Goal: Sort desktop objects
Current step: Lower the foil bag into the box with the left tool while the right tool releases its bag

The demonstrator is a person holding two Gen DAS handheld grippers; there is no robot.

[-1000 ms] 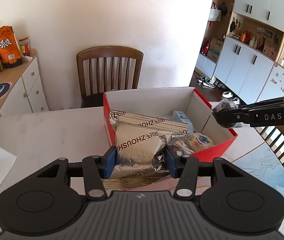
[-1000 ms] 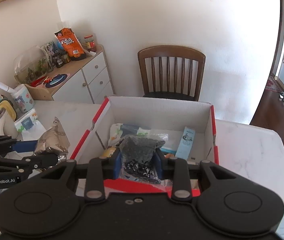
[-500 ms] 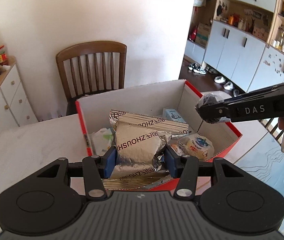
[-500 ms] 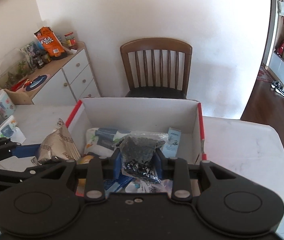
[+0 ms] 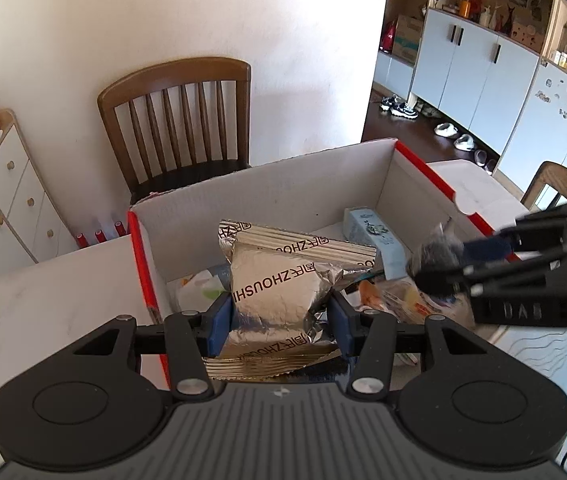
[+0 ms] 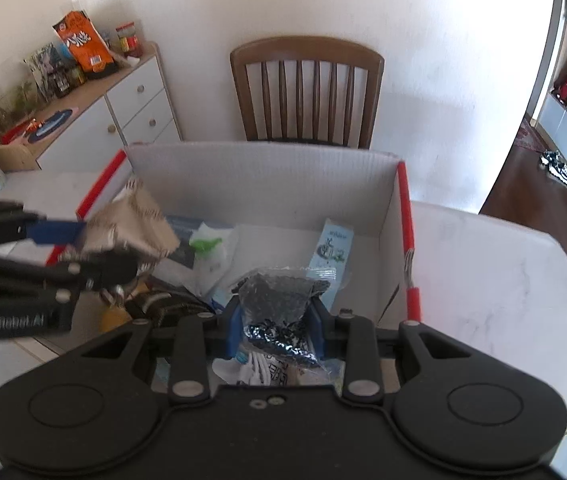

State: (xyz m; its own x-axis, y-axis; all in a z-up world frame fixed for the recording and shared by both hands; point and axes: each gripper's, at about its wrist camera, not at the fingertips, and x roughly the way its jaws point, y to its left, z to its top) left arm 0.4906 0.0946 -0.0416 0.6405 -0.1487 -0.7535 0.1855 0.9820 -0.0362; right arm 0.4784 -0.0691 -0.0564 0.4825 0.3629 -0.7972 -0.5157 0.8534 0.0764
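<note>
So the left gripper (image 5: pixel 279 320) is clamping a crinkly silver foil pouch (image 5: pixel 275 292) between its blue fingers (image 5: pixel 219 326), the foil all creased and puffy, with a flat ribbed seal along each end. It's hanging over the near left part of the box (image 5: pixel 243 196), a white corrugated cardboard thing with red outer edges sitting on the pale marbled counter (image 5: pixel 43 300).

The right gripper (image 6: pixel 275 326) is pinching a clear plastic bag (image 6: pixel 279 300) full of tiny glossy black beads, right over the box's near edge. The bag is looking wrinkly and soft.

Inside the box there's a slim light-blue carton (image 6: pixel 333 248) leaning by the right wall, plus a jumble of soft plastic packets I can't really make out. A dark slatted wooden chair (image 6: pixel 307 92) is standing behind the box.
</note>
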